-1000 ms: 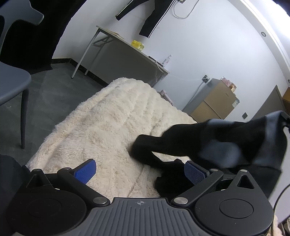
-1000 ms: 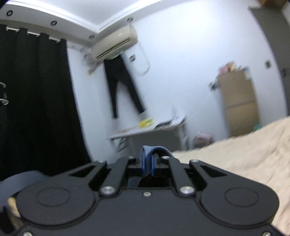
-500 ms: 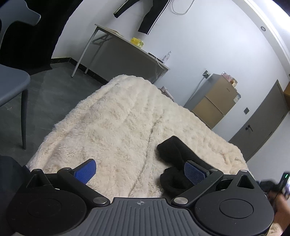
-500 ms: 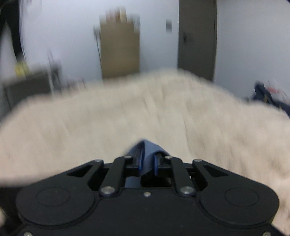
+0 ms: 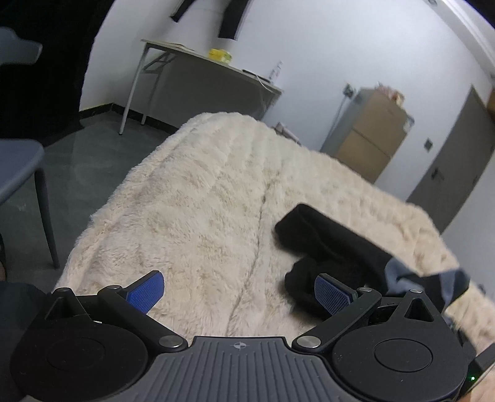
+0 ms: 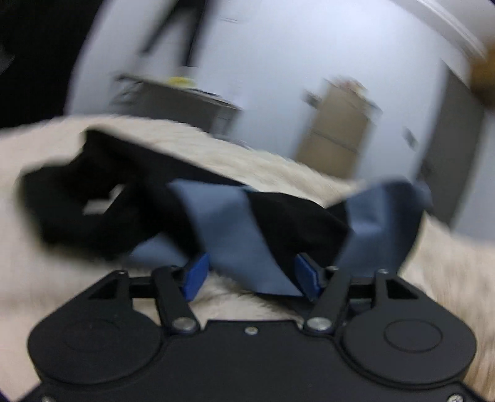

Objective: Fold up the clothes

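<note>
A black garment (image 5: 324,244) with grey-blue panels lies crumpled on the cream fluffy blanket (image 5: 201,201), at the right in the left wrist view. My left gripper (image 5: 239,293) hovers open over bare blanket, its right pad (image 5: 332,293) close to the black cloth and nothing between its pads. In the blurred right wrist view, my right gripper (image 6: 251,276) sits low over the blanket (image 6: 448,278) with its jaws opening. A grey-blue fold (image 6: 229,222) of the garment (image 6: 92,210) lies loosely between its pads.
A grey chair (image 5: 18,167) stands on the dark floor at the left. Beyond the bed are a folding table (image 5: 201,58), a brown cabinet (image 5: 371,136) and a grey door (image 5: 458,160). Dark trousers (image 5: 230,18) hang on the white wall.
The right gripper has dropped from facing the wall to just above the blanket, and its jaws, shut on grey-blue cloth before, have spread. The garment has come down onto the blanket. The left gripper rolled slightly.
</note>
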`<state>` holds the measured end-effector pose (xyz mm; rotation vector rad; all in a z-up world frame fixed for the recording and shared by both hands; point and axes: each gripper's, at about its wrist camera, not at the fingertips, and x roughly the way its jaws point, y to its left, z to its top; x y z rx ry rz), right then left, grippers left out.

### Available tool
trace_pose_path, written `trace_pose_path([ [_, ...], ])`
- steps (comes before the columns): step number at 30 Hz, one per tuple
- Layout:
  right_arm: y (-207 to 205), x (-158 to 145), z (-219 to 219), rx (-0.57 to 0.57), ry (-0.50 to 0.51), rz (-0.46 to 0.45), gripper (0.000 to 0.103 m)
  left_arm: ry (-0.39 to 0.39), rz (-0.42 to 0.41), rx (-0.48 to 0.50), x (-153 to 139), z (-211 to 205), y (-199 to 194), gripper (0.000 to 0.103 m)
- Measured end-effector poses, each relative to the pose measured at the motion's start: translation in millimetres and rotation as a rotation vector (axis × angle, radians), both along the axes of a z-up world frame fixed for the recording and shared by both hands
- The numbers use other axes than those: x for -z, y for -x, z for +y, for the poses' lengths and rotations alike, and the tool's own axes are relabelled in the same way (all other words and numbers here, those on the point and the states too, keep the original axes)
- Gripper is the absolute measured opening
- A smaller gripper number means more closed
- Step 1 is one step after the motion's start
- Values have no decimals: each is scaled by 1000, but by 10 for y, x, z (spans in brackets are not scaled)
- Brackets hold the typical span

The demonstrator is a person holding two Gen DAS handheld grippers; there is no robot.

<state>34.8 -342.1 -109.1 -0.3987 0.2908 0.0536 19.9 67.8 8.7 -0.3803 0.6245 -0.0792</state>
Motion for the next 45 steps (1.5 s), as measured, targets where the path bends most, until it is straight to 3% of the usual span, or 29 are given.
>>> trace_pose_path([
  [2,-70,108,-112,-14,-56,42,83,-1,21,36,23,-63,-121,103],
  [4,-141,301,-150,2,-70,92,84,12,31,80,41,-133,-297,103],
  [10,-198,426,-38,35,11,37,94,-38,111,186,212,-485,-1115,103],
  [16,-181,524,59,43,61,9,96,27,163,296,611,-917,-1794,98],
  [18,-159,583,105,44,70,3,96,65,181,318,759,-987,-1835,74],
  [20,-138,625,125,44,71,3,96,86,191,343,914,-1048,-1798,61],
  [21,-133,631,130,44,72,2,96,76,181,350,934,-1059,-1760,47],
  [24,-125,654,166,45,91,0,96,45,152,370,936,-1060,-1662,29],
  [27,-124,657,194,46,104,0,97,12,100,374,863,-1013,-1564,18],
  [30,-119,661,203,47,111,-2,97,2,50,324,791,-915,-1465,16],
  [32,-107,666,214,49,117,-5,97,3,-8,241,691,-788,-1363,15],
  [35,-106,664,208,49,121,-5,97,91,-174,26,440,-439,-1127,15],
  [38,-99,672,213,50,124,-6,97,124,-290,-172,310,-129,-845,16],
  [40,-99,677,213,50,127,-7,97,121,-323,-286,320,-12,-663,18],
  [43,-89,693,222,50,139,-11,97,130,-333,-334,332,49,-598,23],
  [45,-92,692,219,51,140,-10,97,109,-355,-358,317,27,-577,36],
])
